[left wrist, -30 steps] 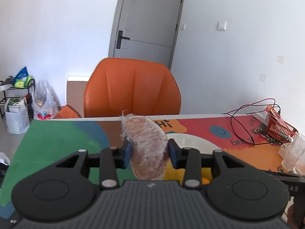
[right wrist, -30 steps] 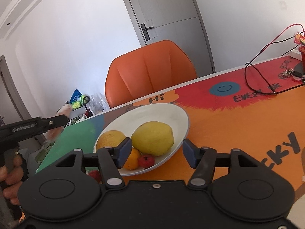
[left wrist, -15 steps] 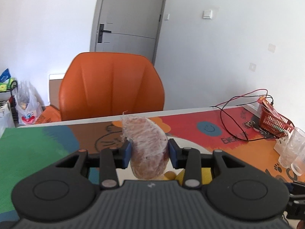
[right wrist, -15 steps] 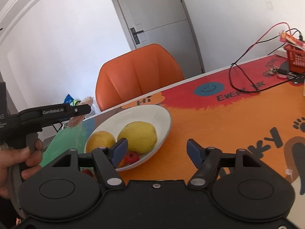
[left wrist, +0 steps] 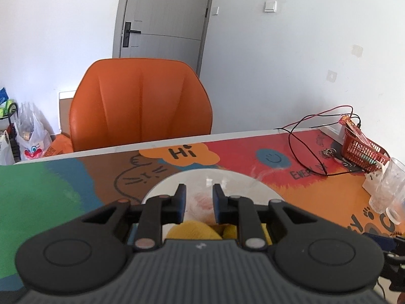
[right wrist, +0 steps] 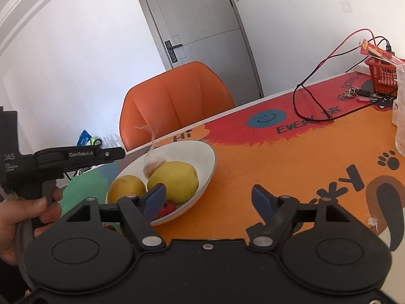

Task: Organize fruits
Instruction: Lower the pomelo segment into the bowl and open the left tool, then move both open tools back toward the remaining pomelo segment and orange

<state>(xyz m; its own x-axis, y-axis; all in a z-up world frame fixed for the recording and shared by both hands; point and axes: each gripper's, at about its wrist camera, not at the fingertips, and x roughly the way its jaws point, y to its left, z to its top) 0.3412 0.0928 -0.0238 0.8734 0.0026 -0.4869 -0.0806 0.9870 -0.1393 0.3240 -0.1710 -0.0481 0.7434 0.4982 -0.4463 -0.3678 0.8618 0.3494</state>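
1. Left wrist: we see our left gripper [left wrist: 199, 191] pinched together, gripping nothing. The netted fruit [left wrist: 202, 204] blurs below it, over the white bowl [left wrist: 162, 187].
2. Right wrist: our right gripper [right wrist: 210, 197] is opening, with nothing between its jaws, at the bowl's [right wrist: 210, 162] near rim. The netted fruit [right wrist: 152, 163] sits against the yellow fruit [right wrist: 174, 179] inside. The table [right wrist: 291, 177] lies open to the right.

An orange chair [left wrist: 140, 103] stands at the surface's [left wrist: 45, 192] far edge, at twelve o'clock, with a grey door [left wrist: 164, 17] behind it in a white wall. The surface is painted in green, brown, red and orange, with a "Hi" bubble [left wrist: 181, 153] and a blue smiley [left wrist: 272, 157]. At two o'clock sit a red basket [left wrist: 362, 149] and red and black wires [left wrist: 308, 136] — keys [right wrist: 362, 93] lie just beside the basket. Clear cups [left wrist: 387, 190] stand at three o'clock. At nine o'clock, on the floor, plastic bags [left wrist: 29, 136] lean by a rack.
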